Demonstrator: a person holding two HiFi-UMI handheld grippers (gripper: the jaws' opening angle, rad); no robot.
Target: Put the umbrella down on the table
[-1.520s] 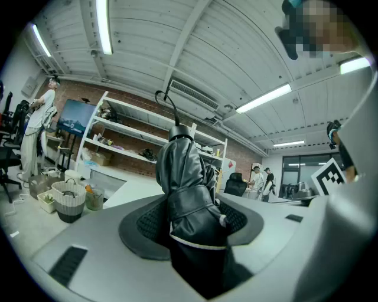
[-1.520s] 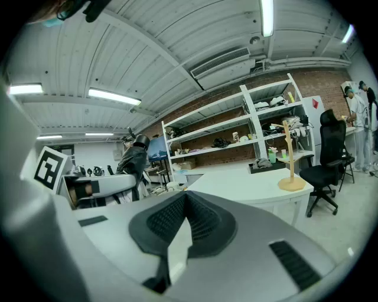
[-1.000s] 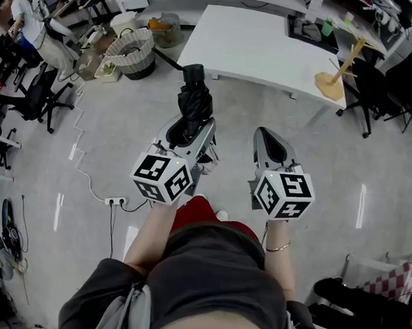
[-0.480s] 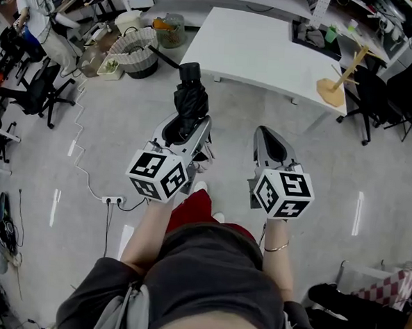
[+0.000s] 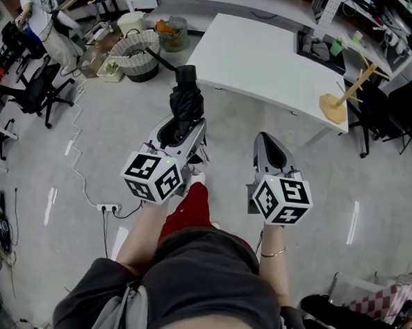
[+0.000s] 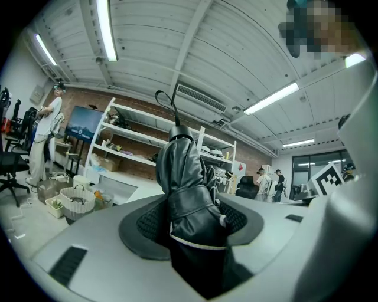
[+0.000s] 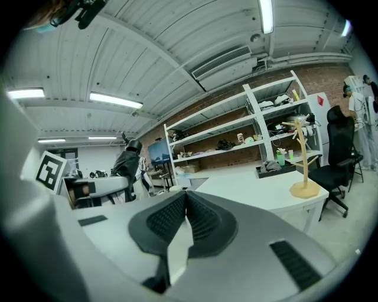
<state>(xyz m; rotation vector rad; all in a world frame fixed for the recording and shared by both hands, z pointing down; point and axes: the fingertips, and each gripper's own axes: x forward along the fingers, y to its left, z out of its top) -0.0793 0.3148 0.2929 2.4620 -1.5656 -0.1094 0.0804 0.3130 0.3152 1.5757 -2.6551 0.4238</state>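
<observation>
Short of the white table point(image 5: 261, 59), the left gripper point(image 5: 182, 130) clamps the folded umbrella point(image 5: 185, 100); the right gripper point(image 5: 271, 147) is closed, empty (a spare). This looks like the carrying step; next, reach over the tabletop and lower it.

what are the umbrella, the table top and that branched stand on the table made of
Umbrella: black fabric with a leathery sheen, likely a coated synthetic; it shows soft folds and a wrap strap.
Table: smooth matte white top, probably laminate; no grain visible.
Stand: pale tan, looks like plain unpainted wood, though no grain can be made out.
</observation>
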